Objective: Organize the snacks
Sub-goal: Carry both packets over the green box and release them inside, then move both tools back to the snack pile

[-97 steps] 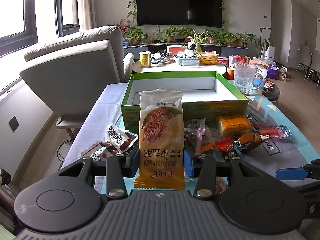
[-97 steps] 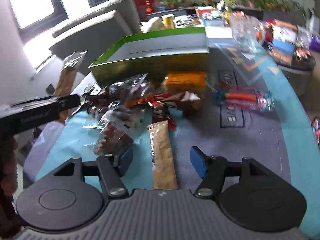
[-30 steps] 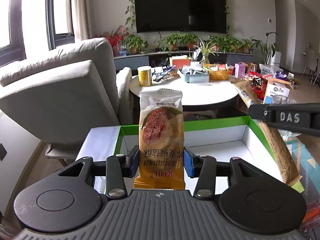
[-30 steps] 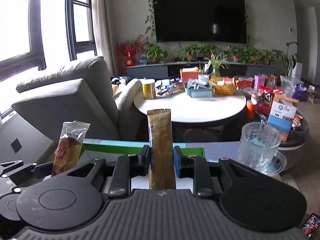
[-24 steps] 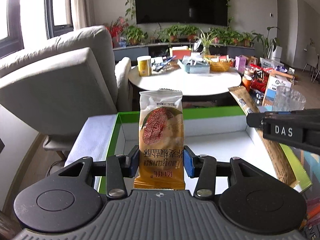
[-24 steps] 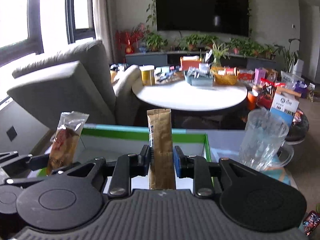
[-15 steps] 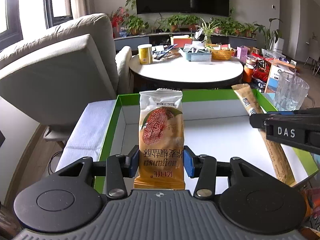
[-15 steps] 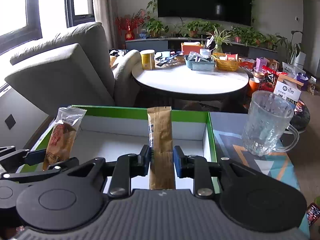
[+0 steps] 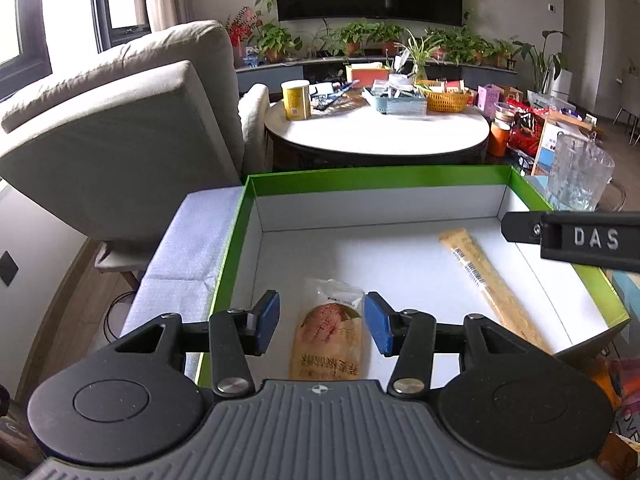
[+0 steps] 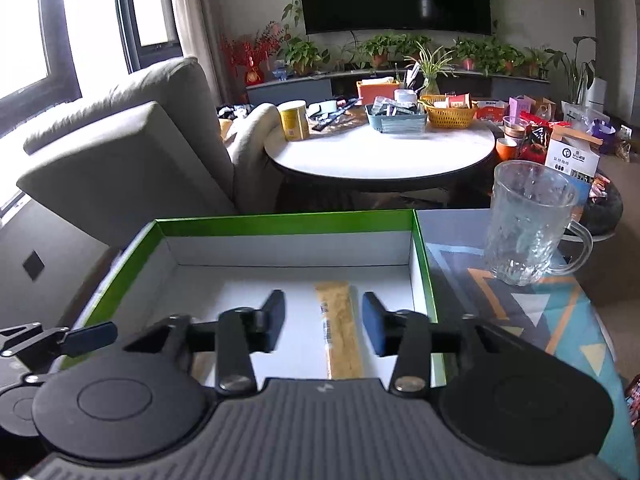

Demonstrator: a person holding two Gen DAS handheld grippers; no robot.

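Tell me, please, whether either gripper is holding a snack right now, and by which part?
Nothing is held. Both sets of jaws have just been opening: the orange snack packet and the gold stick sachet lie loose on the floor of the green box.

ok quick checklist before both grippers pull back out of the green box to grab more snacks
1. Left gripper has let go: ok. Its jaws have just been opening and stand clear of the orange snack packet on both sides.
2. Right gripper has let go: ok. Its jaws have just been opening, with a gap either side of the gold stick sachet.
3. Both snacks lie flat on the floor of the green box: ok.
4. Snacks apart, not overlapping: ok.
5. Glass mug out of the way: ok, it stands outside the box, beyond its right wall.
6. Remaining snacks on the table: cannot tell, barely in view.
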